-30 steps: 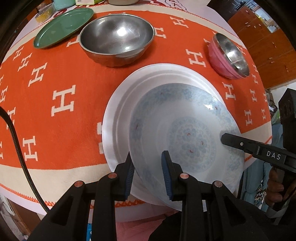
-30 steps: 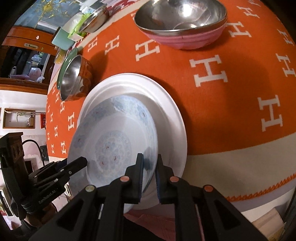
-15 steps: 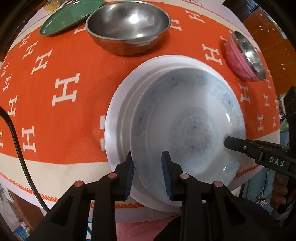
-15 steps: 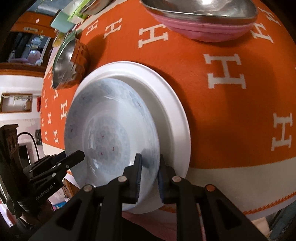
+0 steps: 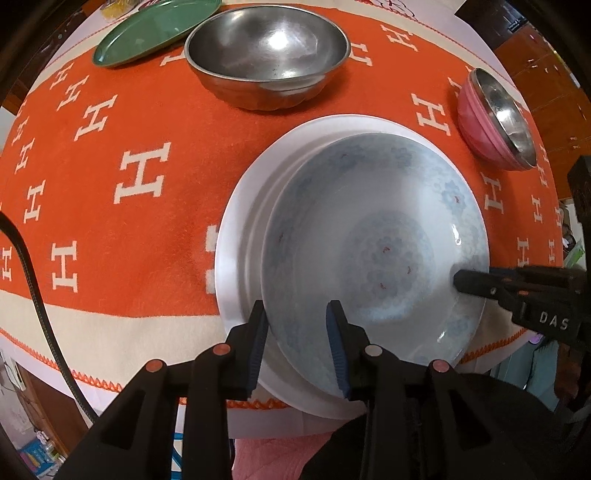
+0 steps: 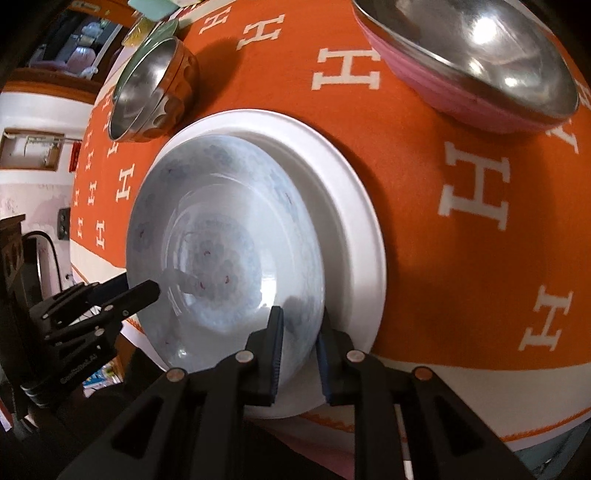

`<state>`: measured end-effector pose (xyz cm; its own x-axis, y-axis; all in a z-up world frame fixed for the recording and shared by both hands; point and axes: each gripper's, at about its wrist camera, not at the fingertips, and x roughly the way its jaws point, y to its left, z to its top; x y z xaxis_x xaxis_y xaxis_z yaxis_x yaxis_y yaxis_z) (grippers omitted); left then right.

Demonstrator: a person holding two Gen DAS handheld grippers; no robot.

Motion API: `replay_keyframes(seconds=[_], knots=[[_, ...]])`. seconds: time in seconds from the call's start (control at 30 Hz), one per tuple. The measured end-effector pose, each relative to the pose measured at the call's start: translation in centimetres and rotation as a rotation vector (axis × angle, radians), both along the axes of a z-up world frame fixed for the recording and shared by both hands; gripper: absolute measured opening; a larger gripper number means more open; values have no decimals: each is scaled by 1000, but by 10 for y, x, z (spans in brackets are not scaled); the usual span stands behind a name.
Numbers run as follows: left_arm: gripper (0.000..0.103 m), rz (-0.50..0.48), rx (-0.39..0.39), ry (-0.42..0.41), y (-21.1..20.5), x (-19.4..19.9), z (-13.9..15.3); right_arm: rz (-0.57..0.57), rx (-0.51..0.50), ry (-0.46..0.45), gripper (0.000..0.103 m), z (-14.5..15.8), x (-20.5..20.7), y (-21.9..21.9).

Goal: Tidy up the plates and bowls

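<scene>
Straddling both hand-held grippers' fingers: patterned bowl (image 5: 373,236)

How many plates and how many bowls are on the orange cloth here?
Plates: 3, namely green plate, white plate, blue-patterned plate.
Bowls: 2, namely steel bowl, pink bowl.
Total: 5

Open orange cloth (image 5: 122,229) is left beside the white plate (image 5: 236,236); beyond, passage is blocked by the steel bowl (image 5: 266,51) and, seemingly close, the pink bowl (image 5: 491,118).
</scene>
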<state>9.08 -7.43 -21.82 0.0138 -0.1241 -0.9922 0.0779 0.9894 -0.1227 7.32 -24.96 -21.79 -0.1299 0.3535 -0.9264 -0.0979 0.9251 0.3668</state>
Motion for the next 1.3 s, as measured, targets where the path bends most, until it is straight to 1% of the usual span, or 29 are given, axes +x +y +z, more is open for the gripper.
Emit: replay_keyframes(seconds=[0.17,0.33,0.47,0.53,0.57,0.63,0.67,0.73,0.9,1.07,1.23,1.3], knots=[[31,5,-17,-9,6,-2,7,31,2,-29,31,12,4,-2],[31,12,-43,-50,15,-8,19,51,-7,-42,31,15,3,0],[32,10,-69,-117,19,-10,34,60,-6,-66,32,21,1,3],[37,6,-71,-144,20,-8,41,56,-13,-79,33,23,0,4],[42,3,-72,-160,21,-8,44,52,-17,-86,33,24,0,5],[47,-7,-79,-191,22,-7,51,36,-21,-102,35,28,0,3],[48,-10,-81,-200,24,-7,55,28,-22,-107,39,29,0,2],[50,-21,-86,-222,27,-6,59,4,-27,-116,42,32,0,1],[53,-42,-90,-261,42,-3,67,-65,-33,-146,42,39,-3,1],[54,-39,-98,-295,66,2,74,-123,-32,-203,42,52,-5,14],[63,-49,-106,-335,97,7,86,-164,-40,-296,43,72,-6,41],[65,-60,-110,-346,113,10,90,-176,-38,-327,43,79,-7,53]])
